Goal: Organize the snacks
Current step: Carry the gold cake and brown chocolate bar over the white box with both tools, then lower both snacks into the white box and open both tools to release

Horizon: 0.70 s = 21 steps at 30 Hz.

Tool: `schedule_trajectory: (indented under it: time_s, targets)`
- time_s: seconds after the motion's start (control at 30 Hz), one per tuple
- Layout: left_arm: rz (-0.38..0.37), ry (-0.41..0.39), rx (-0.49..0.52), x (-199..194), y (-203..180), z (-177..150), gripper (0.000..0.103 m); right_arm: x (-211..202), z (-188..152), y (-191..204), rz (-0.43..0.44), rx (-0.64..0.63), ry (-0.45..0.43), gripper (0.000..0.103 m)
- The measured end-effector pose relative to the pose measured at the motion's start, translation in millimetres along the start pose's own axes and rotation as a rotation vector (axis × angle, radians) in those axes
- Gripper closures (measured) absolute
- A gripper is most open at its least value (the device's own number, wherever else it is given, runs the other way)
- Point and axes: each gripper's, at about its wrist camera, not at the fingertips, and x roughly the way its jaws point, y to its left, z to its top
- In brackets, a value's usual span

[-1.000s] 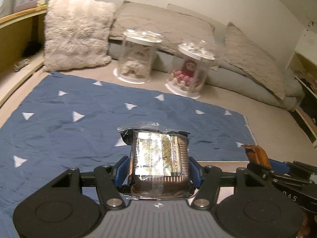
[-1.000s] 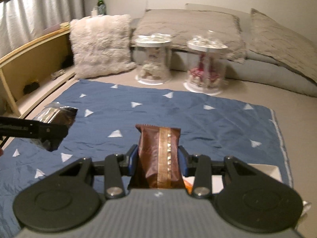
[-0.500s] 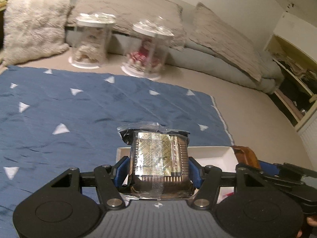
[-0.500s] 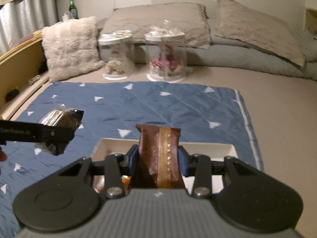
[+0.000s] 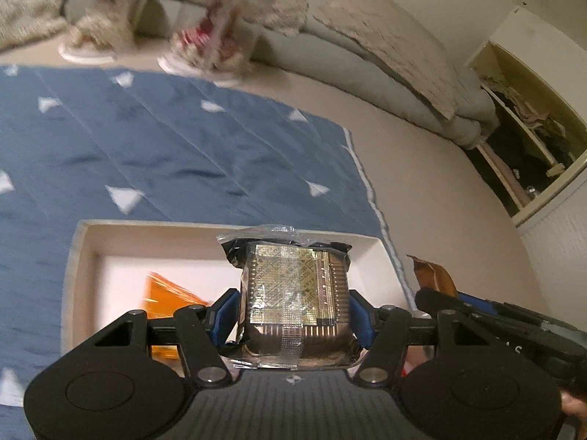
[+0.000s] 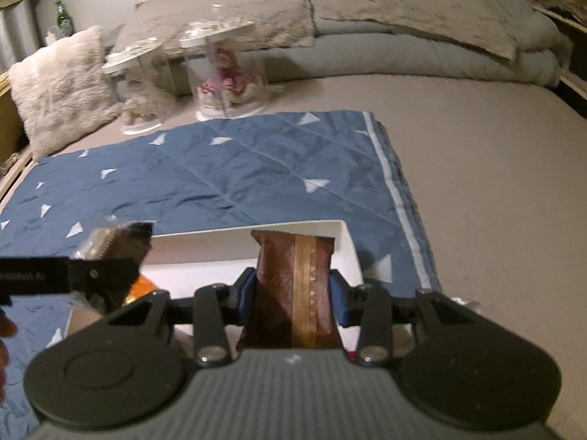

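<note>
My left gripper (image 5: 293,315) pinches the crinkly foil packet (image 5: 293,293), my right gripper (image 6: 293,293) the brown wrapper (image 6: 297,286) (both light, crushable, gripped mid-body).

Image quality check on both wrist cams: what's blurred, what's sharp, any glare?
Left wrist: motion blur smears the clear jars and orange packet; the gold-patterned snack pack in the left gripper stays sharp, with glare on its wrapper. Right wrist: milder blur; brown snack bar in the right gripper is sharp. Both: dim warm light, fisheye bending.
</note>
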Motion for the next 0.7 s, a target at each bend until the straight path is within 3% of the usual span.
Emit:
schedule_trajectory:
  time_s: [0.27, 0.37, 0.5, 0.63, 0.7]
  targets:
    - [-0.115, 0.08, -0.135, 63.1, 2.9, -12.1, 0.039, 27.1, 1.0, -26.9, -0.004, 0.066, 0.043, 0.056]
    - [-0.101, 0.076, -0.145, 76.0, 4.0, -14.5, 0.039, 38.3, 2.7, -30.2, 0.004, 0.08, 0.059, 0.056]
    - [-0.007, 0.046, -0.11, 81.9, 6.5, -13.7, 0.039, 46.0, 3.2, -22.7, 0.017, 0.072, 0.074, 0.056]
    - [-0.035, 0.027, -0.162, 81.4, 20.3, -9.9, 0.037, 53.4, 4.5, -13.4, 0.035, 0.057, 0.077, 0.056]
    - [-0.062, 0.031, -0.181, 79.6, 25.3, -8.7, 0.026, 54.3, 5.8, -8.9, 0.043, 0.051, 0.065, 0.055]
